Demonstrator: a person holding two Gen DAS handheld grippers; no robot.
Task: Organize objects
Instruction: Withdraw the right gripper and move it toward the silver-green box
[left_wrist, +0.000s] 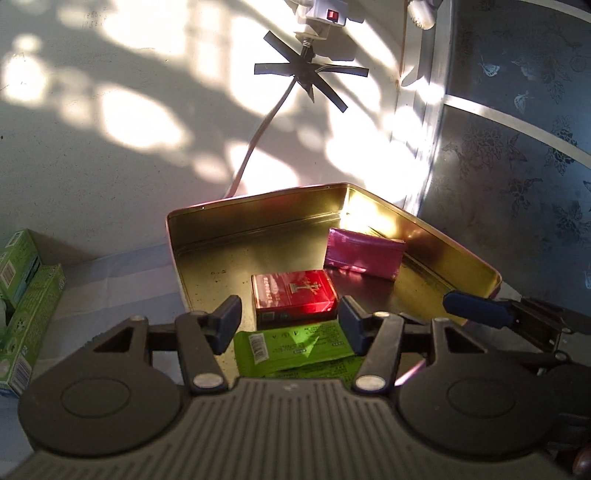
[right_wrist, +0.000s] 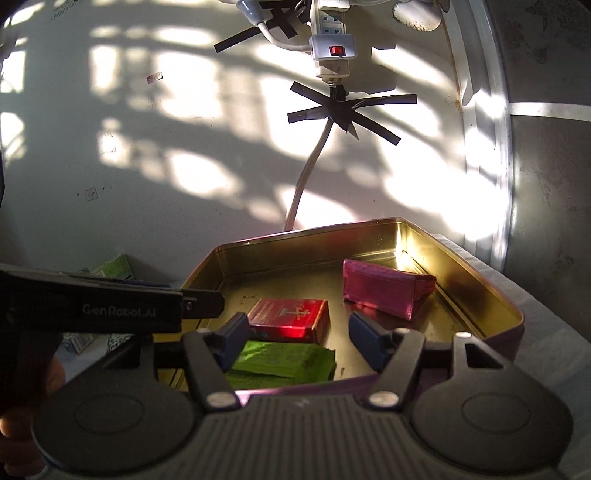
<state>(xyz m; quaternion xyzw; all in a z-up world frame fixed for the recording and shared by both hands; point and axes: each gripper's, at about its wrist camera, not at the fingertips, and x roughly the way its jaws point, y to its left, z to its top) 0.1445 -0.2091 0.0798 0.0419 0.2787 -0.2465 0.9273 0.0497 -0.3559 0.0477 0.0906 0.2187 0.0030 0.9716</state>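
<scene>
A gold metal tin (left_wrist: 258, 206) (right_wrist: 509, 306) holds a red box (left_wrist: 293, 295) (right_wrist: 291, 319), a pink packet (left_wrist: 364, 253) (right_wrist: 384, 288) and a green packet (left_wrist: 295, 347) (right_wrist: 280, 360). My left gripper (left_wrist: 290, 323) is open and empty, its fingers just above the green packet and either side of the red box's near end. My right gripper (right_wrist: 299, 341) is open and empty over the tin's near edge, above the green packet. A right fingertip (left_wrist: 476, 304) shows at the tin's right rim, and the left gripper's side (right_wrist: 110, 306) crosses the right wrist view.
Green cartons (left_wrist: 26, 310) stand on the table left of the tin. A white wall with a taped cable (left_wrist: 258, 136) and a power strip (right_wrist: 332, 44) rises behind. A patterned glass door (left_wrist: 517, 147) is at the right. A pale cloth (right_wrist: 554, 332) covers the table.
</scene>
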